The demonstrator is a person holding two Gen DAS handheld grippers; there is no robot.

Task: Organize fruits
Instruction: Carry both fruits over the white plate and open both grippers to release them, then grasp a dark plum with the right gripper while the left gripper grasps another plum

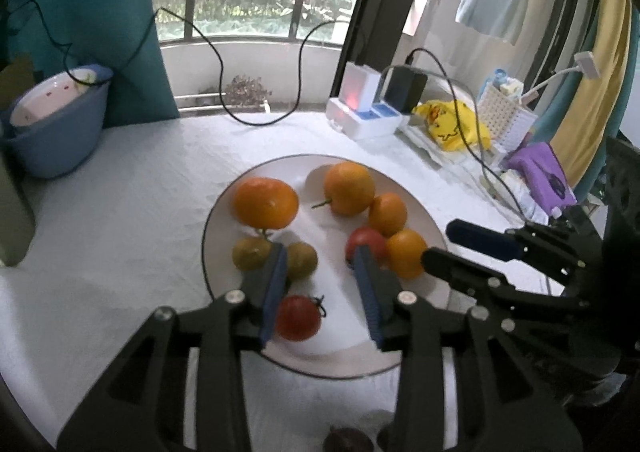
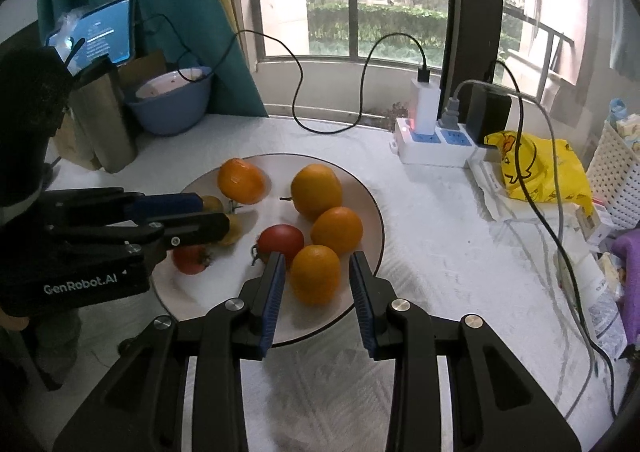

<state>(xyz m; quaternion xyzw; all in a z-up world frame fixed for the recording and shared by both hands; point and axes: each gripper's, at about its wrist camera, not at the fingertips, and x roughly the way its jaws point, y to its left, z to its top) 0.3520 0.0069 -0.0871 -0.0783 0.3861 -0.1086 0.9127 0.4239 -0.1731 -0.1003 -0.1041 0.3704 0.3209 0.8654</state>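
A white plate (image 1: 320, 366) (image 2: 370, 208) on the white cloth holds several oranges, two red tomatoes and two greenish fruits. My left gripper (image 1: 320, 258) is open above the plate; a red tomato (image 1: 298, 317) lies between its fingers, near the left one. A greenish fruit (image 1: 303, 258) sits just beyond the left fingertip. My right gripper (image 2: 317, 258) is open, its fingers on either side of the nearest orange (image 2: 315, 274), not touching it. A second tomato (image 2: 280, 238) lies left of that orange. The right gripper also shows in the left wrist view (image 1: 460, 244).
A blue basin (image 1: 56, 132) with a pink bowl stands at the back left. A power strip (image 2: 434, 142) with chargers and black cables, a yellow bag (image 2: 540, 168), a white basket (image 2: 614, 172) and a purple cloth (image 1: 542, 172) crowd the right side. Brown paper bags (image 2: 108, 120) stand at left.
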